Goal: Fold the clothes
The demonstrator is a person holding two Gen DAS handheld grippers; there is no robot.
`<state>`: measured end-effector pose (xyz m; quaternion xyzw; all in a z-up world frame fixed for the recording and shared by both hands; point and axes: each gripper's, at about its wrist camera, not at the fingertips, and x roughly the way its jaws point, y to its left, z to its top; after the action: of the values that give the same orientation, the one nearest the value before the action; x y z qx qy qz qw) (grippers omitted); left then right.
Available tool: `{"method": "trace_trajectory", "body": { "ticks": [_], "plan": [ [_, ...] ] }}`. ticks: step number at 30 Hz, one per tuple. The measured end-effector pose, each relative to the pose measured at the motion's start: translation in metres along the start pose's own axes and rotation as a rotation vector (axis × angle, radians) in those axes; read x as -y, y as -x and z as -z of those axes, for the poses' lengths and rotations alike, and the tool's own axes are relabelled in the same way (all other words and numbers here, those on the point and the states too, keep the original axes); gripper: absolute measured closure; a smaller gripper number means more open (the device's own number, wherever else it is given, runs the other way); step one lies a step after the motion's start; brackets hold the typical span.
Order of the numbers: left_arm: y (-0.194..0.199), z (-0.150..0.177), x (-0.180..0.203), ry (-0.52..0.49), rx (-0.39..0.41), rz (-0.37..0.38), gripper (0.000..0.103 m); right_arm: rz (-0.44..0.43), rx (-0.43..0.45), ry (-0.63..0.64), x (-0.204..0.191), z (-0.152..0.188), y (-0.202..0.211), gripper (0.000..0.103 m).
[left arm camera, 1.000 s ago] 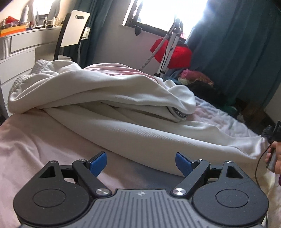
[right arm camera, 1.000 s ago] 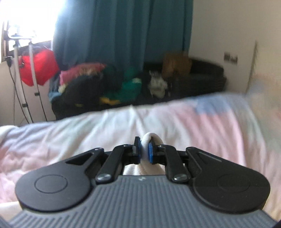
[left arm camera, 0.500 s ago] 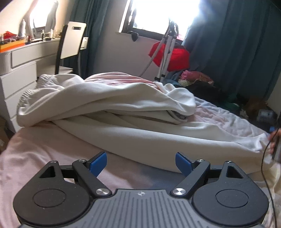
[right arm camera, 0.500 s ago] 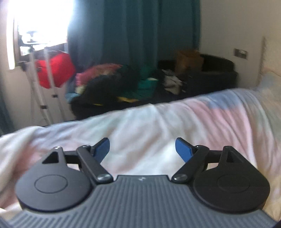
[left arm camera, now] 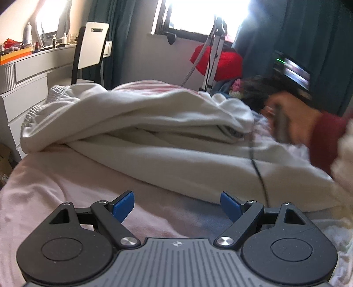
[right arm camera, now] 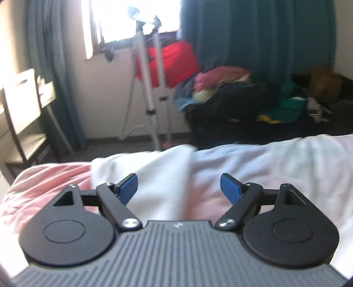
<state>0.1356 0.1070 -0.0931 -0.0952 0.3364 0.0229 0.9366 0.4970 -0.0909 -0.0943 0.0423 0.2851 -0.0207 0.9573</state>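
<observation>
I can't read any words or numbers here. My left gripper (left arm camera: 177, 205) and my right gripper (right arm camera: 179, 189) each have only a tiny round mark on the grey part, not letters. The screen (left arm camera: 294, 72) near the curtain is too blurry to read.

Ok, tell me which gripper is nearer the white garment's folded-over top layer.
Right, probably. The right gripper hangs open over the white garment; the left gripper, open, sits back over the pink sheet.

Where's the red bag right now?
In both views the red bag sits under the window, behind the tripod, left of the clothes pile.
</observation>
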Motion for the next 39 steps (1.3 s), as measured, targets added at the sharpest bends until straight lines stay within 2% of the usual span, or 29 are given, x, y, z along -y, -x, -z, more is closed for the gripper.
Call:
{"method": "trace_trajectory", "body": {
  "ticks": [5, 7, 9, 10, 12, 13, 14, 20, 24, 27, 31, 33, 35, 38, 39],
  "plan": [
    [-0.024, 0.005, 0.001, 0.007, -0.035, -0.024, 0.016, 0.021, -0.035, 0.03, -0.042, 0.0, -0.047, 0.02],
    [-0.033, 0.006, 0.0, 0.012, -0.043, -0.036, 0.016, 0.054, -0.053, 0.038, -0.048, 0.003, -0.061, 0.021],
    [-0.039, 0.007, -0.001, 0.011, -0.05, -0.046, 0.016, 0.072, -0.084, 0.032, -0.048, 0.006, -0.073, 0.034],
    [-0.043, 0.008, -0.001, 0.01, -0.056, -0.051, 0.016, 0.069, -0.091, 0.024, -0.047, 0.008, -0.075, 0.044],
    [-0.047, 0.009, -0.001, 0.006, -0.058, -0.055, 0.016, 0.077, -0.073, 0.02, -0.044, 0.008, -0.069, 0.078],
    [-0.048, 0.008, 0.0, 0.003, -0.054, -0.057, 0.016, 0.086, -0.063, 0.022, -0.043, 0.007, -0.064, 0.089],
    [-0.048, 0.008, 0.0, -0.001, -0.051, -0.057, 0.016, 0.084, -0.051, 0.02, -0.041, 0.005, -0.056, 0.091],
    [-0.036, 0.003, 0.002, -0.015, -0.021, -0.06, 0.016, 0.09, 0.081, -0.033, -0.01, -0.019, 0.028, 0.092],
    [-0.016, -0.001, 0.002, -0.013, 0.019, -0.038, 0.016, 0.07, 0.206, -0.022, 0.013, -0.028, 0.118, 0.092],
    [0.005, 0.0, 0.008, -0.05, 0.051, -0.031, 0.016, 0.032, 0.257, -0.039, 0.036, -0.018, 0.192, 0.092],
    [0.044, 0.003, 0.014, -0.084, 0.094, 0.012, 0.016, -0.03, 0.22, -0.074, 0.062, 0.032, 0.256, 0.092],
    [0.071, 0.01, 0.014, -0.086, 0.118, 0.06, 0.016, -0.061, 0.191, -0.092, 0.074, 0.06, 0.284, 0.092],
    [0.094, 0.02, 0.019, -0.134, 0.165, 0.062, 0.01, -0.092, 0.161, -0.111, 0.087, 0.089, 0.312, 0.092],
    [0.121, 0.03, 0.039, -0.255, 0.197, 0.002, 0.01, -0.134, 0.114, -0.134, 0.105, 0.132, 0.351, 0.092],
    [0.13, 0.033, 0.046, -0.292, 0.21, -0.012, 0.008, -0.132, 0.089, -0.13, 0.106, 0.147, 0.353, 0.091]
  ]
}}
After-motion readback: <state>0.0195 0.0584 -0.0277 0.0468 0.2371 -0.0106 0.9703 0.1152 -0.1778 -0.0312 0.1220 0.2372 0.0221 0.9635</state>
